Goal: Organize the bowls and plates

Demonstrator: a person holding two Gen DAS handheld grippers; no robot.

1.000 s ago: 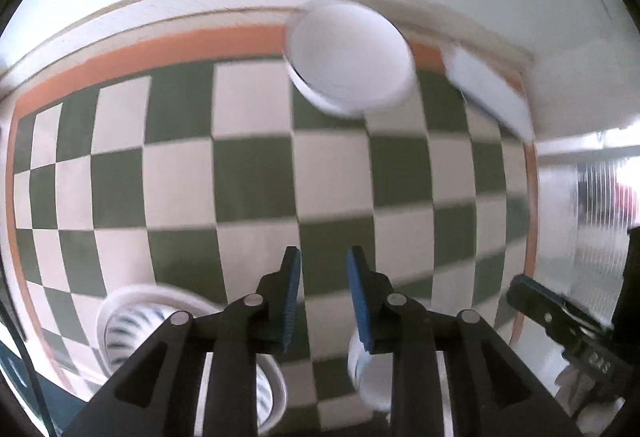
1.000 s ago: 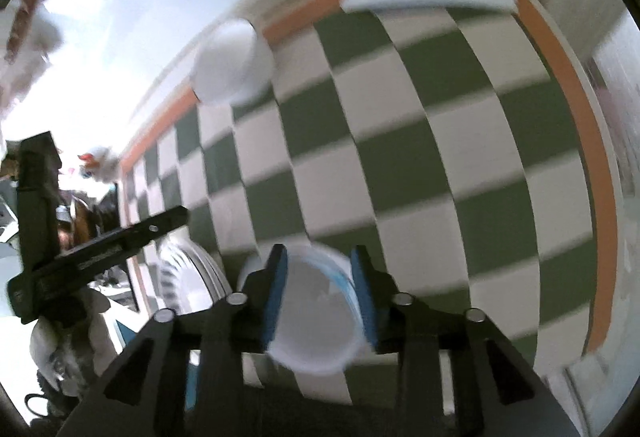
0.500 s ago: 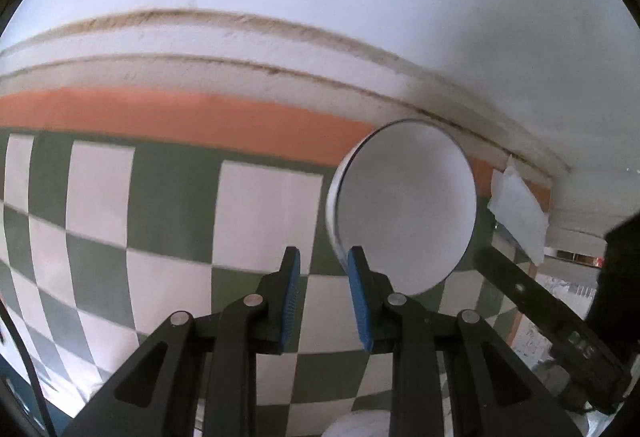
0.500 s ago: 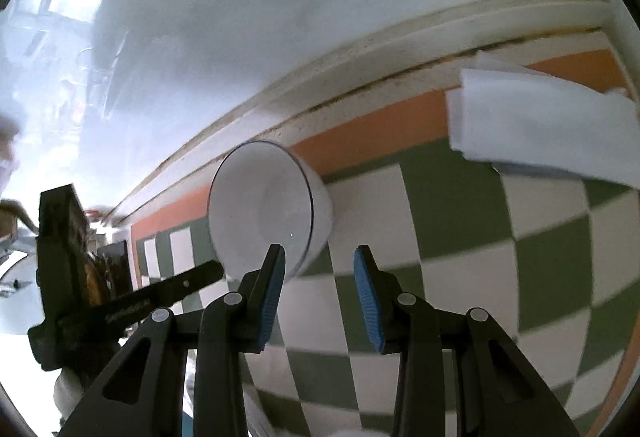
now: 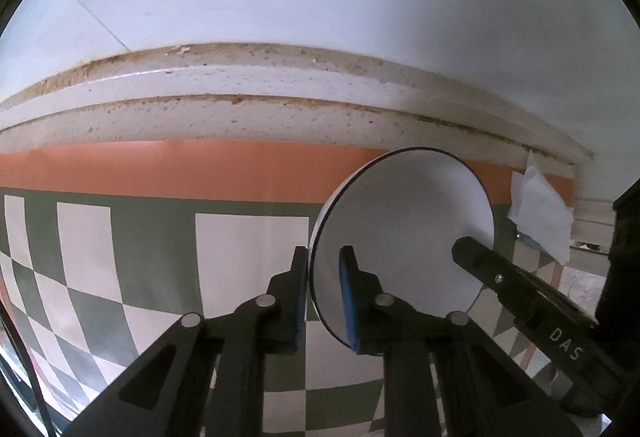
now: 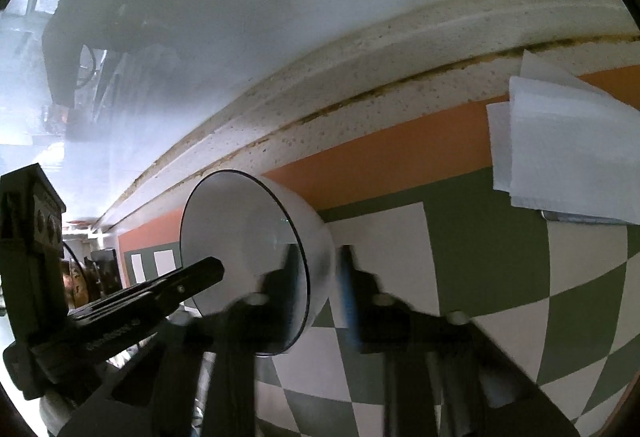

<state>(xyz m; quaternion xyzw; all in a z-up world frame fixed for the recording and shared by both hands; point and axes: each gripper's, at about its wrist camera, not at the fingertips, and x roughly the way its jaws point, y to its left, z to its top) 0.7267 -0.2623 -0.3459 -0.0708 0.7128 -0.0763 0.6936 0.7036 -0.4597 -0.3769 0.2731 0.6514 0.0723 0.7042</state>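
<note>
A white bowl (image 5: 404, 233) stands near the far edge of the checkered tablecloth, by the orange border. My left gripper (image 5: 324, 289) is open with its jaws astride the bowl's left rim, one finger outside, one inside. My right gripper (image 6: 320, 285) is open with its jaws astride the right wall of the same bowl (image 6: 240, 237). One right finger (image 5: 500, 277) shows inside the bowl in the left wrist view. One left finger (image 6: 172, 289) shows reaching in, in the right wrist view.
The green-and-white checkered cloth (image 5: 248, 257) has an orange border (image 5: 160, 169) against a white wall ledge (image 5: 240, 109). A folded white paper napkin (image 6: 560, 153) lies at the far right, also seen in the left wrist view (image 5: 540, 217).
Both grippers have moved forward across the table to the white bowl. Their jaws now straddle its opposite rims; earlier the bowl was well ahead of them.
</note>
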